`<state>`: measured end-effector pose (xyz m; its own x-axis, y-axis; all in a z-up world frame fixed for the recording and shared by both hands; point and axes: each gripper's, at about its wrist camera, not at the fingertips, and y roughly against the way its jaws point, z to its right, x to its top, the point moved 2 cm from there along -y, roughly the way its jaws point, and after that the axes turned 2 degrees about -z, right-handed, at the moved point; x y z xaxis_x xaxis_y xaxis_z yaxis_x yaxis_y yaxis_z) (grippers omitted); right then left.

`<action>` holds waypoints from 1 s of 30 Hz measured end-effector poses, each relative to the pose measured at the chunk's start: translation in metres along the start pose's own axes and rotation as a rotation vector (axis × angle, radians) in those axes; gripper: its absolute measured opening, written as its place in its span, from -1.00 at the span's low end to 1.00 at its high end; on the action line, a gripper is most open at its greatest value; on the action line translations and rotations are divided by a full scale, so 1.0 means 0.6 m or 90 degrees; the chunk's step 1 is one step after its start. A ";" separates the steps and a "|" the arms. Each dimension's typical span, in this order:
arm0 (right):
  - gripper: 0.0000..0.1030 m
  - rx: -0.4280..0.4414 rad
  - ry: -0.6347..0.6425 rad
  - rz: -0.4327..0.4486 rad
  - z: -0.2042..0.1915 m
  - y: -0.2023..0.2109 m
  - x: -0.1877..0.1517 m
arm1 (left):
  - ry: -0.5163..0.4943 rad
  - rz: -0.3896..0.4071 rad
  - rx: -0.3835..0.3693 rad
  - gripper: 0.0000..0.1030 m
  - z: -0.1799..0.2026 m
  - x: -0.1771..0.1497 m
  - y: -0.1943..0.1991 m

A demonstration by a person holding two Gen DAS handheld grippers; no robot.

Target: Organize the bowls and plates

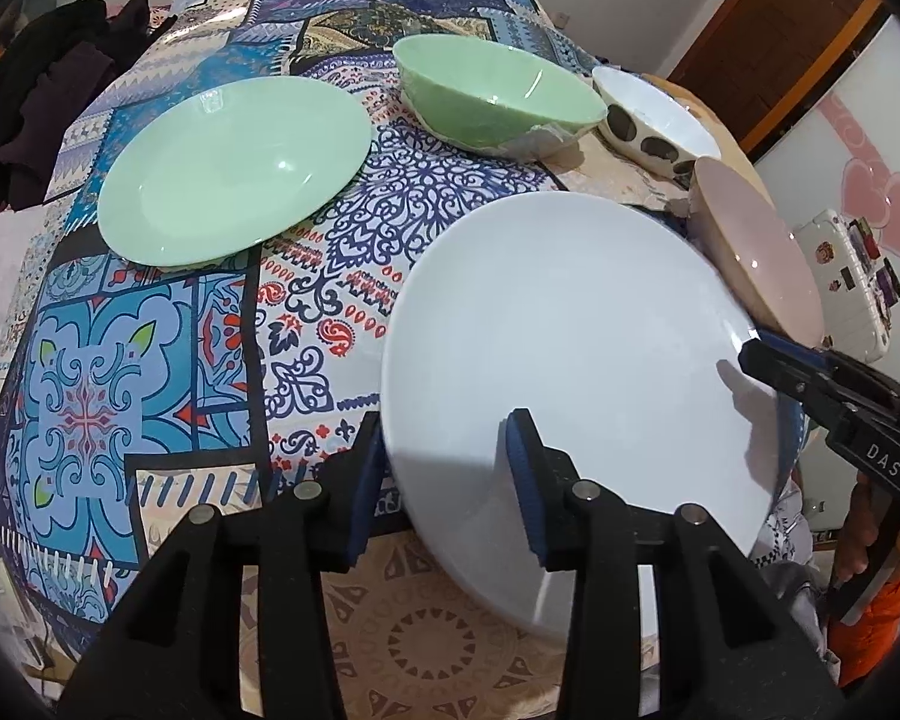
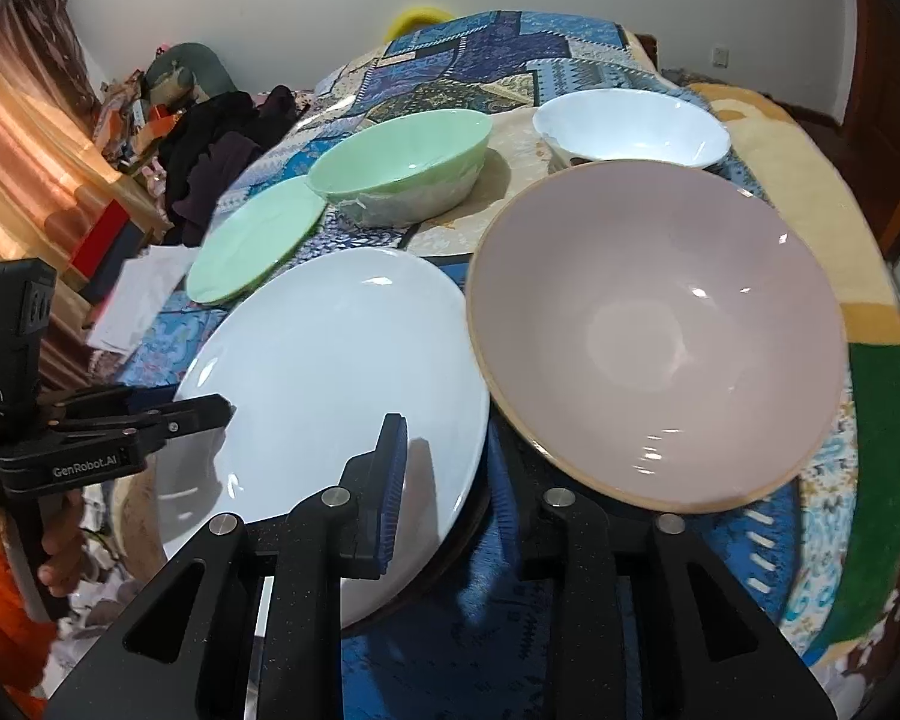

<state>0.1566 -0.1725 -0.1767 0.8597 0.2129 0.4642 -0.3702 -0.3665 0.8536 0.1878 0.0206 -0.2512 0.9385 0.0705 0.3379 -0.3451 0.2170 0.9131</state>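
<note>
Two grippers (image 1: 444,480) (image 2: 450,480) straddling white plate (image 1: 570,348) (rim)

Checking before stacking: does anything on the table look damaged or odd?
The green bowl has crinkled clear wrap clinging around its base. No cracks or spills show.

Home room, patterned tablecloth (image 1: 150,360), curtains (image 2: 24,138), piled clothes (image 2: 210,150)

Patterned tablecloth (image 1: 150,372), dark clothes (image 2: 222,150) (heaped), papers (image 2: 132,300).
</note>
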 end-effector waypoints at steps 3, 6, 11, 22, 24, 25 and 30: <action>-0.48 0.007 0.002 -0.002 0.002 0.003 -0.001 | -0.007 0.003 0.003 -0.22 0.002 -0.002 0.000; -0.48 0.002 0.010 0.003 -0.002 0.009 0.001 | -0.003 0.003 -0.006 -0.22 -0.001 -0.004 0.005; -0.48 0.019 0.017 0.019 -0.016 0.025 0.013 | -0.003 0.033 -0.007 -0.16 -0.011 -0.008 0.039; -0.48 0.067 0.076 0.085 -0.088 0.049 0.089 | 0.054 0.145 0.037 0.01 -0.089 0.017 0.145; -0.48 0.072 0.092 0.095 -0.106 0.048 0.110 | 0.072 0.158 0.043 0.04 -0.110 0.024 0.160; -0.48 0.077 0.097 0.099 -0.113 0.048 0.118 | 0.082 0.165 0.048 0.06 -0.121 0.028 0.166; -0.48 0.088 0.108 0.114 -0.133 0.036 0.161 | 0.116 0.187 0.065 0.15 -0.169 0.040 0.188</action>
<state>0.2036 -0.0875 -0.0945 0.7098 0.2775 0.6474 -0.4495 -0.5293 0.7196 0.1724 0.1453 -0.1630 0.7821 0.2899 0.5516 -0.5909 0.0639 0.8042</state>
